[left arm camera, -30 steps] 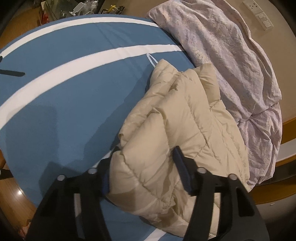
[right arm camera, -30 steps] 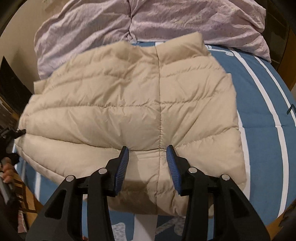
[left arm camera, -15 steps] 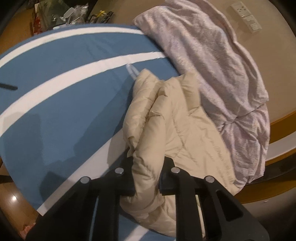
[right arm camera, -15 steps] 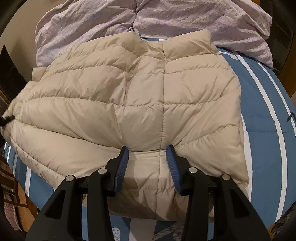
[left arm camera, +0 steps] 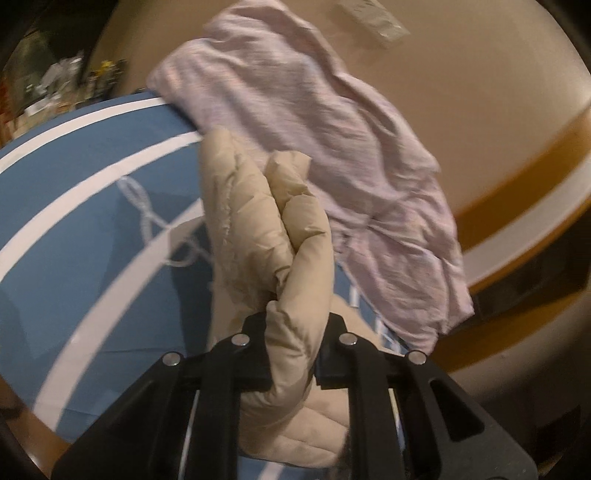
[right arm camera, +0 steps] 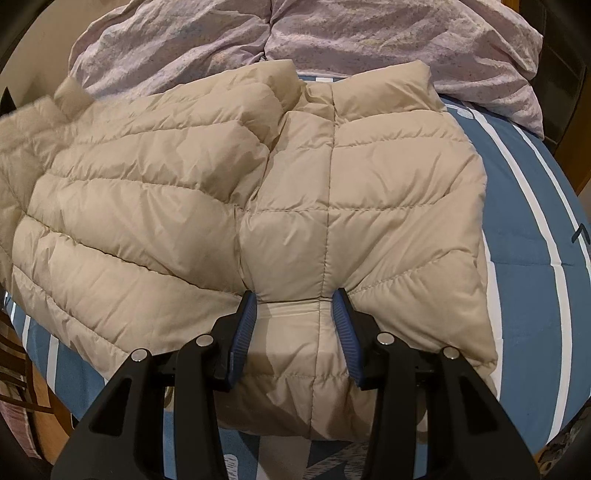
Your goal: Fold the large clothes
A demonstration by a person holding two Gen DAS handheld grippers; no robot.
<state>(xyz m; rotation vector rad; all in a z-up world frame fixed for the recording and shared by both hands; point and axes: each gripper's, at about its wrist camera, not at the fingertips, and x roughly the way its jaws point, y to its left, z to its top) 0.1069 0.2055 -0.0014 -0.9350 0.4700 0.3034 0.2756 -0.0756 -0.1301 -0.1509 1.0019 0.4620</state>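
Beige quilted puffer jacket (right arm camera: 258, 206) lies spread on the bed, collar at the far end against the lilac crumpled duvet (right arm camera: 332, 33), hem nearest the right wrist camera.

Left gripper (left arm camera: 291, 343): clamped on a bunched edge of the jacket, padding squeezed into a narrow ridge between the jaws. In the right wrist view the jacket's left side rides up off the bed and is blurred. Judgement: that side is being lifted to carry it across toward the centre seam for a lengthwise fold.

Right gripper (right arm camera: 293, 317): jaws partly apart, blue ribbed pads (right arm camera: 245, 325) astride the centre seam near the hem. Fabric puckers between the tips, so they seem to press down on it; cannot tell whether they actually pinch. Judgement: it acts as an anchor so the body doesn't slide while the left side swings over.

Bed: blue cover with white stripes (right arm camera: 535, 236), flat and mostly bare to the right of the jacket; a thin white looped line, print or cord (left arm camera: 147, 218), shows on it in the left wrist view, hard to tell which. Duvet heaped along the far edge.

Room: plain beige wall (left arm camera: 480, 92) behind the bed with a wall plate, blurred; brown and white band lower down; cluttered shelf or desk (left arm camera: 62, 81) far left, dim; wood floor (right arm camera: 40, 398) at near left.
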